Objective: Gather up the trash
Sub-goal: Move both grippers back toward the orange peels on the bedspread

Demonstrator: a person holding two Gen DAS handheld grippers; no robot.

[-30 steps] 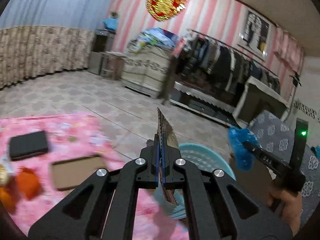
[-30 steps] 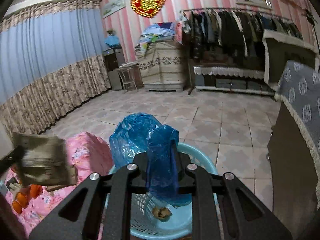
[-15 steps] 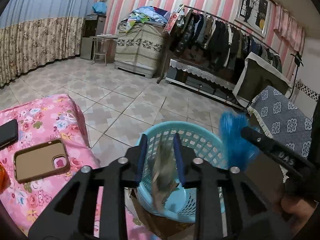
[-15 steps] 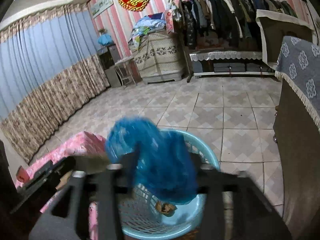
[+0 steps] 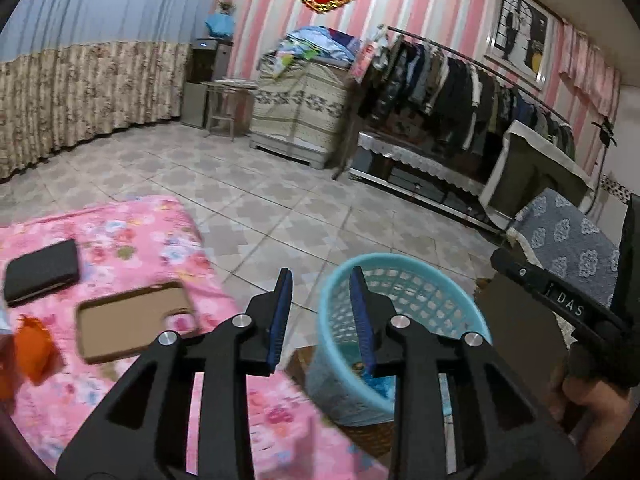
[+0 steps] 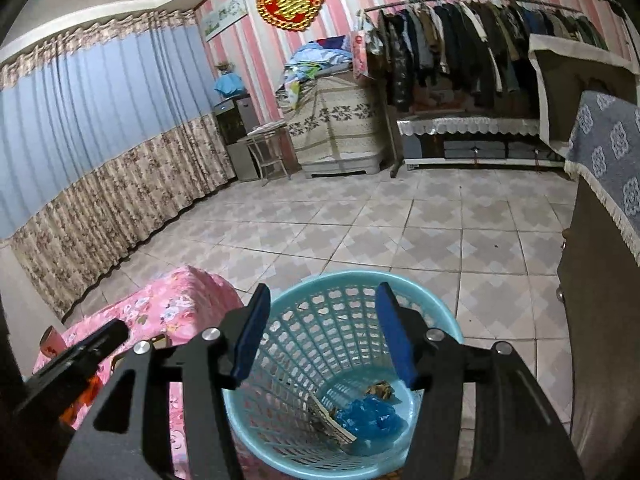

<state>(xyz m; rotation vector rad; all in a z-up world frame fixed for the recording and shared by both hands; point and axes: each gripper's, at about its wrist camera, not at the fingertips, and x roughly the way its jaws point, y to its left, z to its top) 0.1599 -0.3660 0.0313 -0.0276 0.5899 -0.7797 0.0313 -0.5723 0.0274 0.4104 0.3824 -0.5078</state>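
Trash is sitting at the bottom of the light blue perforated plastic basket [image 6: 344, 364], which is standing on the tiled floor right beside the pink floral bedspread [image 5: 132, 240]. Inside it, a crumpled blue plastic bag [image 6: 370, 418] is lying next to a flat brownish printed wrapper [image 6: 330, 420], with a small tan scrap [image 6: 378, 390] just behind them. Both grippers are hanging over the basket with jaws spread wide and holding nothing: the right gripper [image 6: 324, 336] straight above the rim, the left gripper [image 5: 322, 312] over its near edge. On the bedspread, a tan phone case [image 5: 136, 320] and a black rectangular wallet [image 5: 40, 272] are lying near each other.
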